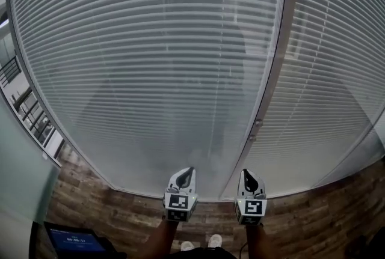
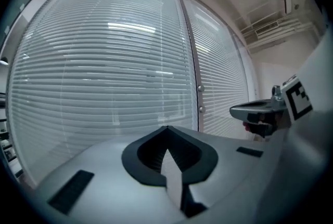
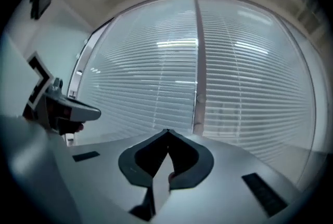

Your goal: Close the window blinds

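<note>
The place looks like an office, though the wide-angle views leave that uncertain. Tall glass panels hung with white horizontal slatted blinds (image 1: 150, 59) meet at a grey metal mullion (image 1: 274, 71). Below lie a brown wood-plank floor (image 1: 313, 222) and a dark blue-lit screen (image 1: 75, 243).

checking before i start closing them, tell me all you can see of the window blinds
The window blinds are pale horizontal slats, lowered full height in two panels either side of a vertical frame post bearing two small knobs. Thin dark gaps show between slats, so they look not fully shut. Nothing touches them.
</note>
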A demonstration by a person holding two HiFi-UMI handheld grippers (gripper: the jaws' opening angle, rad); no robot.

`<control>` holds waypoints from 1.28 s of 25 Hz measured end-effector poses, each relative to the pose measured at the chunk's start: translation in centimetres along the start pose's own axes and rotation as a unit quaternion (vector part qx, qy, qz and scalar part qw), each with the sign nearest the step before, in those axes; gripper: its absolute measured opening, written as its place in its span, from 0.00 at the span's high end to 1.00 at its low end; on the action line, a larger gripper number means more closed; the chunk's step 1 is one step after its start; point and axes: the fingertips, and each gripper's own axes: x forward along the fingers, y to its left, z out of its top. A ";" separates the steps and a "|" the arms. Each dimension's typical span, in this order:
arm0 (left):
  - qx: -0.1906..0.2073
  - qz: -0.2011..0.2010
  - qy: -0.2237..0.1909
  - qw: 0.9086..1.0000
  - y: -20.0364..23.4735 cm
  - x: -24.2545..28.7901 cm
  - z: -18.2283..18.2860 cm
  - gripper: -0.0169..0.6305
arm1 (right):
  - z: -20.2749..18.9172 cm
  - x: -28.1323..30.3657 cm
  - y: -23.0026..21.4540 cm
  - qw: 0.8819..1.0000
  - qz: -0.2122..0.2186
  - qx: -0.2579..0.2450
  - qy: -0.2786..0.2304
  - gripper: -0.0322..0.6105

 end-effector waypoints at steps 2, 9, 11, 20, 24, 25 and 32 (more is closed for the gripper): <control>-0.008 0.003 0.010 1.000 0.1 -0.9 -0.4 0.98 | -1.1 -1.2 1.3 1.000 0.005 0.009 0.012 0.95; -0.003 -0.014 0.015 1.000 -1.5 -3.6 -1.4 0.99 | -2.8 -4.0 4.2 1.000 0.017 -0.004 0.016 0.95; -0.005 -0.006 0.010 1.000 -1.9 -4.6 -1.0 0.98 | -2.3 -4.8 4.2 1.000 0.021 0.000 0.011 0.95; -0.003 0.004 0.015 1.000 -7.6 -9.4 -1.5 0.98 | -0.8 -11.1 4.4 0.997 0.052 -0.053 -0.026 0.95; 0.001 0.015 0.025 1.000 -10.3 -12.7 -1.9 0.98 | -1.5 -15.1 4.1 0.996 0.071 -0.055 -0.018 0.95; -0.001 0.017 0.029 0.999 -11.1 -13.5 -2.2 0.98 | -1.9 -16.1 4.0 0.995 0.074 -0.056 -0.019 0.95; 0.005 0.042 0.024 0.999 -15.6 -18.8 -3.5 0.98 | -3.1 -22.7 3.7 0.991 0.080 -0.102 -0.031 0.95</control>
